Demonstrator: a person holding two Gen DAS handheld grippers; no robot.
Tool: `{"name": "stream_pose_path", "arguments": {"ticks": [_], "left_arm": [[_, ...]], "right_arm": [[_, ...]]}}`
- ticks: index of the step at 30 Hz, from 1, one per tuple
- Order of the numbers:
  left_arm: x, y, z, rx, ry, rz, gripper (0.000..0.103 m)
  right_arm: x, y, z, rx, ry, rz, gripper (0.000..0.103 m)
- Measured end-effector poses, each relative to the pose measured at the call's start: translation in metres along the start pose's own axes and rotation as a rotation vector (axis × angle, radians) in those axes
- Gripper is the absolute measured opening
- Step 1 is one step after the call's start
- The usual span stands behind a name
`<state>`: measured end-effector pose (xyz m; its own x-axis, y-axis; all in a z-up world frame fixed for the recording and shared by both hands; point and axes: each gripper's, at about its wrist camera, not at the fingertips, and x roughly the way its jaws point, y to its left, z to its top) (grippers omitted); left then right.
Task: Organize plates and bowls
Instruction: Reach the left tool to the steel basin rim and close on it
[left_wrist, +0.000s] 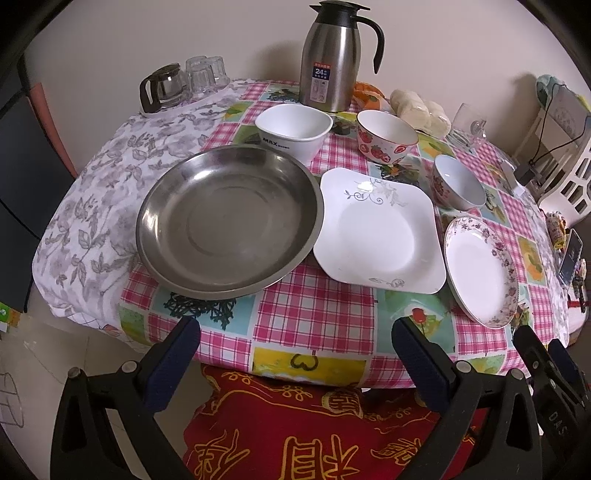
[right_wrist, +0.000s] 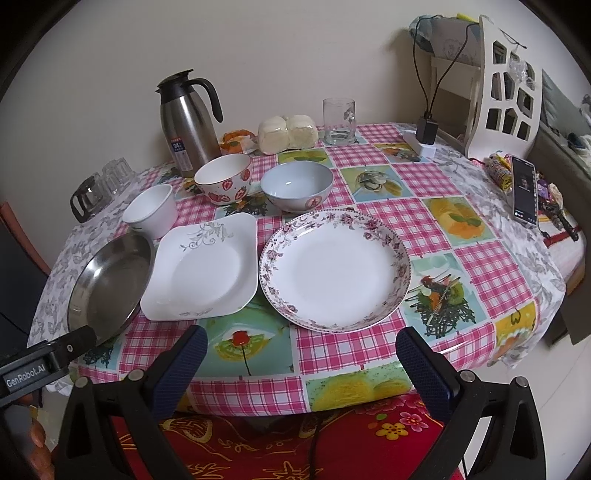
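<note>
Steel plate (left_wrist: 229, 221), square plate (left_wrist: 380, 229) and floral plate (right_wrist: 334, 269) line the worktop's (right_wrist: 369, 184) near edge, unstacked, both tongs (left_wrist: 295, 354) (right_wrist: 301, 363) spread empty, apparently poised for gathering.

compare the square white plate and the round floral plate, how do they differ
The square plate has rounded corners and grey vine sprigs at two corners only; the round plate carries a pink-purple flower band around its whole rim. The square plate lies between the steel pan and the round plate. Both are white, empty, and flat on the table.
</note>
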<state>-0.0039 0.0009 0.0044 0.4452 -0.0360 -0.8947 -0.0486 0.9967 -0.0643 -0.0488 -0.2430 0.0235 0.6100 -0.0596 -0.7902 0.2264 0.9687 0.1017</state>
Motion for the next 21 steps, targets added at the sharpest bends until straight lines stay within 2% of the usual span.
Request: {"name": "stream_pose_path", "arguments": {"ticks": [7,14,19,21], "left_arm": [[0.002,0.000,0.000,0.000,0.011,-0.022,0.103],[0.015,0.018,0.012,-0.086,0.058,-0.095,0.103],[0.022,0.031,0.035,-0.133,0.057,-0.020,0.103],[0.019,0.037,0.048,-0.167,0.040,-0.016,0.103]], "right_arm": [[0.008,0.000,-0.001,0.008,0.021,0.008,0.103],[0.024,0.009,0.009,-0.014,0.061,0.002,0.103],[0.036,0.031,0.025,-0.088,0.065,-0.015,0.103],[0.039,0.042,0.034,-0.116,0.053,-0.011,0.103]]}}
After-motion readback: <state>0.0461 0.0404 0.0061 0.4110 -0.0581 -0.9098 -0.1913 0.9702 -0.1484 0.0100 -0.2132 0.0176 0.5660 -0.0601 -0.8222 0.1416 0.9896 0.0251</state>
